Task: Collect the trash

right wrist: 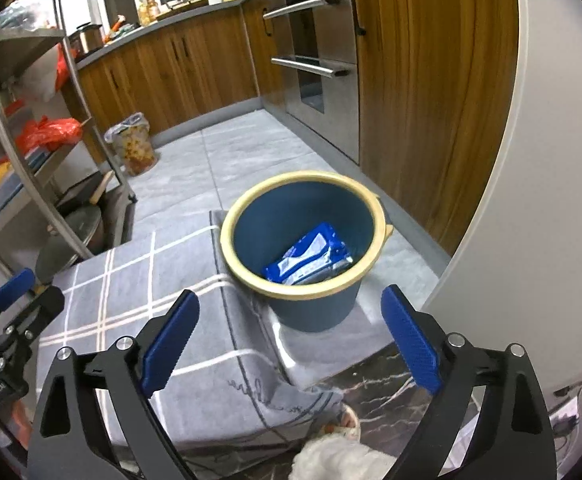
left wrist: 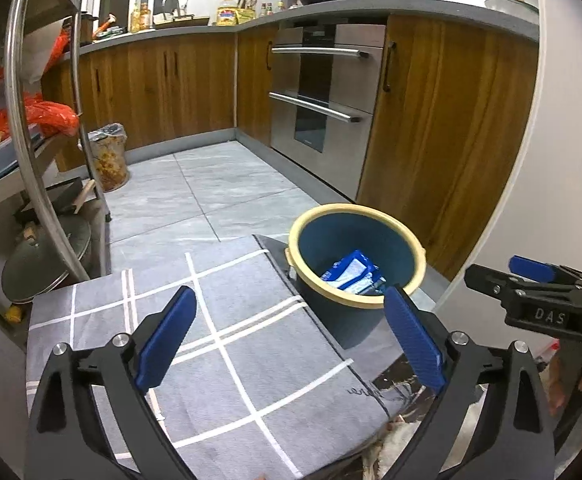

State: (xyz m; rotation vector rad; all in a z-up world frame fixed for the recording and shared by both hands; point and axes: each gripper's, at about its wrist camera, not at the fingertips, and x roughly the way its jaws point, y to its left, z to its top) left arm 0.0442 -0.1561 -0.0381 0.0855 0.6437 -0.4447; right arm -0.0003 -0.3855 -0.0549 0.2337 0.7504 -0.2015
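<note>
From the left wrist view, the left claw stands released, its two blue pads wide apart with nothing between them, above a grey checked cloth that covers the worktop. Just behind the cloth's far edge stands one blue bucket with a cream rim, and inside it lies one blue wrapper, the trash. At the right edge of this view the right claw shows only in part. The risk I judge here: the bucket sits near the worktop's corner, so a careless push from a claw could tip it or slide it off. From the right wrist view, the right claw is also released and empty, and the same single wrapper rests at the bucket's bottom. No other trash shows on the cloth, so I count two claws, one bucket, one wrapper, one cloth.
</note>
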